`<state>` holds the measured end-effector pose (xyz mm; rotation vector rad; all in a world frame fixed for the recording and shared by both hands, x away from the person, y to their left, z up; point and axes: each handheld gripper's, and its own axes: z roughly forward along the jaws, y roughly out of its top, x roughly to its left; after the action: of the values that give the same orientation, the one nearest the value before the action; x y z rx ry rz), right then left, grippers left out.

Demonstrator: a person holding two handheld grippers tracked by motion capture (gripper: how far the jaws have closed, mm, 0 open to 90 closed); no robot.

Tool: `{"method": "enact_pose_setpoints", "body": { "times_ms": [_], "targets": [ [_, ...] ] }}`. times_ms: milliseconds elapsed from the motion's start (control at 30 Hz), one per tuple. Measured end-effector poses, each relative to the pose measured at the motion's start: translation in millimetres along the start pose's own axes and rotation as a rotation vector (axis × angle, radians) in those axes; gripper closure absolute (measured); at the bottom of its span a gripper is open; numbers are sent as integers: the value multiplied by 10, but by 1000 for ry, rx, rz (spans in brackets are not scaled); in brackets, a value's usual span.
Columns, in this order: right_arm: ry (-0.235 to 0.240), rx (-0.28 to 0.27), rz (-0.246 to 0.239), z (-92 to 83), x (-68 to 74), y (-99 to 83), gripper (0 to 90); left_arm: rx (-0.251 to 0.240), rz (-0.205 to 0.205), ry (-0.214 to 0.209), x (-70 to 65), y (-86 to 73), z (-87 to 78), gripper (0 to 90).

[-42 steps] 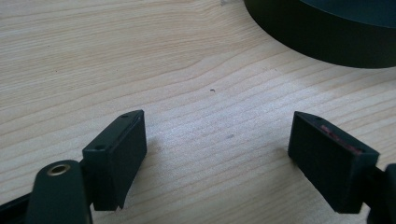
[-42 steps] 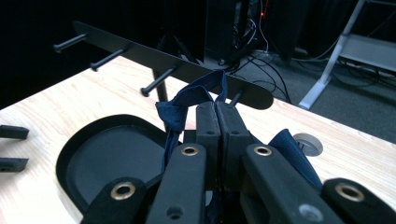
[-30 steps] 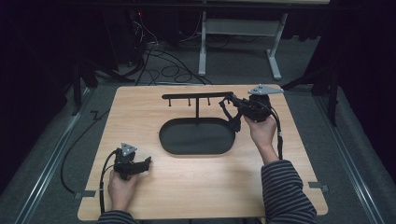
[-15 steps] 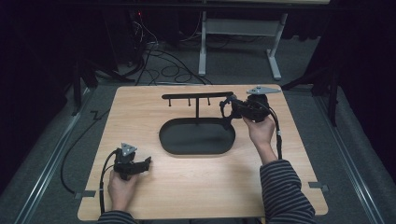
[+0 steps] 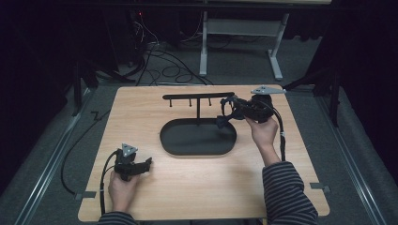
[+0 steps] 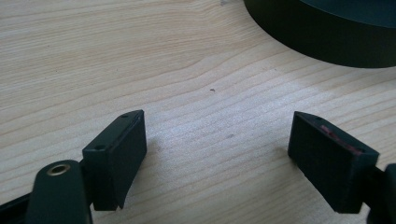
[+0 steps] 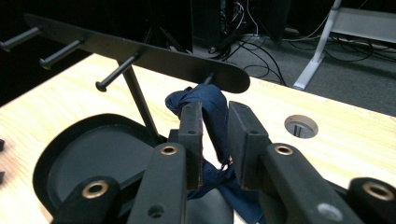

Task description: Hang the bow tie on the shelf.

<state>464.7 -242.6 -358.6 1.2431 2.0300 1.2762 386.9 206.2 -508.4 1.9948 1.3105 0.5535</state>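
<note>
Table [image 5: 187, 187]: light wood, with a black stand [image 5: 197, 136] set near its middle. The stand has an oval tray base, a thin upright post and a flat crossbar [image 5: 197, 96] on top, with short pegs hanging from the bar.

Your right gripper [image 5: 228, 112] is up at the right end of the crossbar, over the right edge of the tray base, held in your right hand [image 5: 263, 131]. Its jaws are clenched on a dark blue cloth [image 7: 212, 116]. In the right gripper view the cloth runs up between the two jaws and bunches just under the rounded end of the bar, close to the last peg; I cannot tell if it is hooked on that peg or only touching it. A loose end of the cloth hangs down below the jaws, over the tray base. From the high view the cloth shows as a small dark blue lump [image 5: 221, 121] at the jaw tips.

Your left gripper [image 6: 217, 149] sits low on the table at the near left, well apart from the stand, in your left hand [image 5: 123, 187]. Its jaws are spread wide with bare wood between them, grasping nothing. The rim of the tray base [image 6: 327, 37] shows at the top right of the left gripper view.

A round hole [image 7: 301, 126] in the tabletop shows beyond the right jaws.
</note>
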Motion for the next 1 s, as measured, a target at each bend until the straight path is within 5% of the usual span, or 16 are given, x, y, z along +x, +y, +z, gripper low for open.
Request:
{"method": "enact_pose_setpoints", "body": {
  "times_ms": [1000],
  "targets": [
    [-21,-40,39,-481,-184,-125,679,0,0,0,1,0,0,198]
  ]
}}
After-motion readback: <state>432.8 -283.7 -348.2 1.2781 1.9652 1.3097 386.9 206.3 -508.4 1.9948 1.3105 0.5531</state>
